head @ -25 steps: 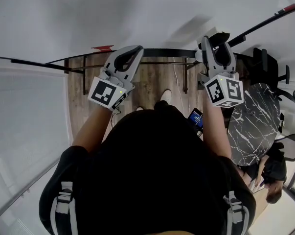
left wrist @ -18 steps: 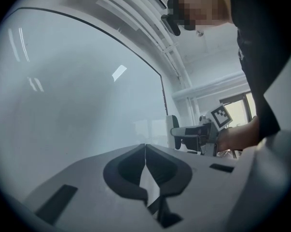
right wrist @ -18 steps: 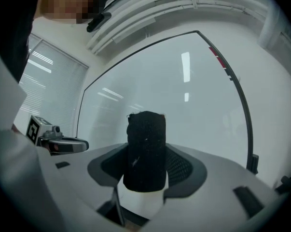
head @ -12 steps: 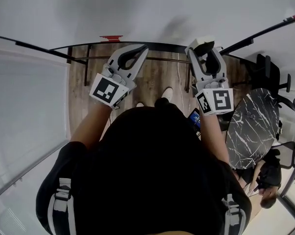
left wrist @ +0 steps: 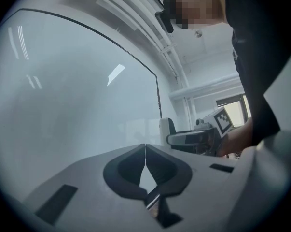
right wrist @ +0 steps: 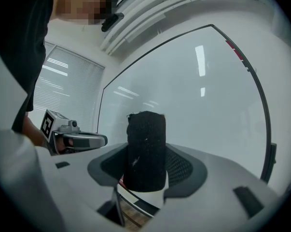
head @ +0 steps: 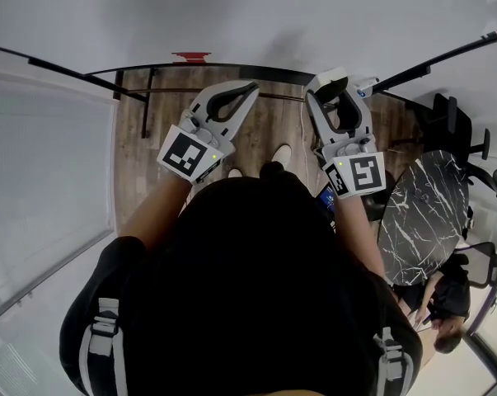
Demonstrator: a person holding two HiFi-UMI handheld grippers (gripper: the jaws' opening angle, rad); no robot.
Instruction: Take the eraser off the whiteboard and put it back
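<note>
The whiteboard (head: 232, 15) fills the top of the head view, and both grippers point level at it. My right gripper (head: 335, 91) is shut on the eraser (head: 331, 78), whose white back shows at the tips, close to the board's lower edge. In the right gripper view the eraser's black felt (right wrist: 145, 149) stands upright between the jaws, facing the whiteboard (right wrist: 193, 91). My left gripper (head: 250, 89) is shut and empty, its tips touching (left wrist: 145, 147). From the left gripper view the right gripper (left wrist: 193, 139) and the eraser (left wrist: 165, 128) appear just in front of the board.
A red mark (head: 190, 57) sits at the board's lower edge. Under the board are its stand's dark bars (head: 149, 97) and wood floor (head: 273, 130). A marble table (head: 421, 213), black chairs (head: 458, 114) and a seated person (head: 446, 304) are at the right. A phone (head: 329, 198) is near my right arm.
My right gripper has carried the eraser leftward and nearer the board's lower edge, turning a little. The left gripper has drifted slightly right, still shut.
</note>
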